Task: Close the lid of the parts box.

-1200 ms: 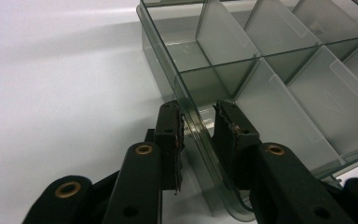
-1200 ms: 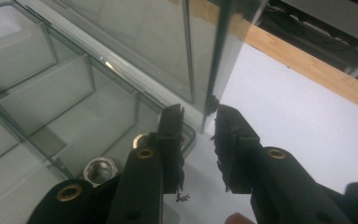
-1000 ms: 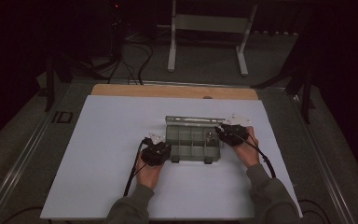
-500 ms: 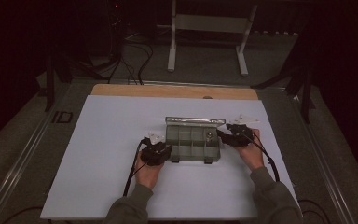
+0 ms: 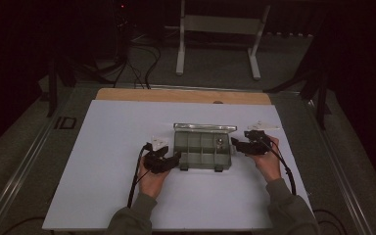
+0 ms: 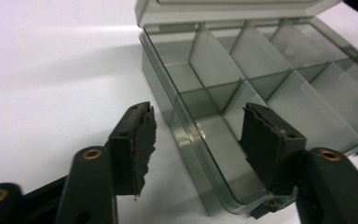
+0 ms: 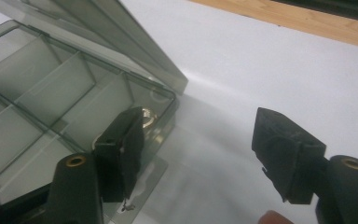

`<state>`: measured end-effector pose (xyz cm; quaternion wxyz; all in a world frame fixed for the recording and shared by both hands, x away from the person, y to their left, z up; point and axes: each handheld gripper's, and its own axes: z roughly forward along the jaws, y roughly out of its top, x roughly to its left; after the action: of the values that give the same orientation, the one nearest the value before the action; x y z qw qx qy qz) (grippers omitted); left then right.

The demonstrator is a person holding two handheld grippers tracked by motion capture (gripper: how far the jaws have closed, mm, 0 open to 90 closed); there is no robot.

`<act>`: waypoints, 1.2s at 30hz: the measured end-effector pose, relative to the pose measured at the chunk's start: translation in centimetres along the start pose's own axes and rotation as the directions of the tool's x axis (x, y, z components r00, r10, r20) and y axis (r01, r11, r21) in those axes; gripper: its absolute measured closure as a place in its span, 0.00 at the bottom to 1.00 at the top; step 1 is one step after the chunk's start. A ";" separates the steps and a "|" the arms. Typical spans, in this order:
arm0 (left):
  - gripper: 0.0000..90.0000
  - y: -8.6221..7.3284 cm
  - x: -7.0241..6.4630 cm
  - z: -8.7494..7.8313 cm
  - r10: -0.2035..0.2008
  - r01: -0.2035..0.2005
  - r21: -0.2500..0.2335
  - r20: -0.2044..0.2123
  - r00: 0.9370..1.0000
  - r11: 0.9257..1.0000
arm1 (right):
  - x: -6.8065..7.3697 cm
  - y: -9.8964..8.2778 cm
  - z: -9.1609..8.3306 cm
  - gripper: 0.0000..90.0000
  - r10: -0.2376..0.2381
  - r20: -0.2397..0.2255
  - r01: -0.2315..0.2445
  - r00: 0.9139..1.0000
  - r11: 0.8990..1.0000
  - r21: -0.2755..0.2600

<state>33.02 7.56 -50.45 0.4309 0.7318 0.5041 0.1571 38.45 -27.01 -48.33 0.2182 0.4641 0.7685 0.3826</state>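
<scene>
A smoky clear compartment box [image 5: 200,155] lies open on the white board [image 5: 107,196], its lid [image 5: 204,128] standing up at the far side. My left gripper [image 5: 177,157] is at the box's near left corner. Its jaws have just been opening and stand open astride the box wall [image 6: 186,135], not pressing it [image 6: 198,135]. My right gripper [image 5: 235,143] is at the box's right end. Its jaws have also just been opening and are open [image 7: 198,140], one over the end compartment, one over the board. A small metal ring [image 7: 148,116] lies in that compartment.
A wooden strip [image 5: 183,95] runs along the board's far edge. Beyond it stand a white frame [image 5: 215,24] and loose cables [image 5: 137,73] on the dark floor. A metal rail [image 5: 24,171] borders the left side. The grippers' cables [image 5: 134,181] trail back along the forearms.
The right gripper has shifted slightly right, off the box's far right corner to its end. The left hand and the box have stayed in place.
</scene>
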 end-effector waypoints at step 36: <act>0.81 9.1 1.1 -4.6 0.051 -0.043 -0.190 0.039 0.998 0.981 | 0.4 5.3 -3.8 0.58 0.085 -0.079 -0.094 0.993 0.988 -0.122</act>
<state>35.96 9.59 -40.87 0.5056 0.7023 0.4601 0.1986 38.48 -26.64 -41.79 0.2013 0.4691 0.7288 0.4564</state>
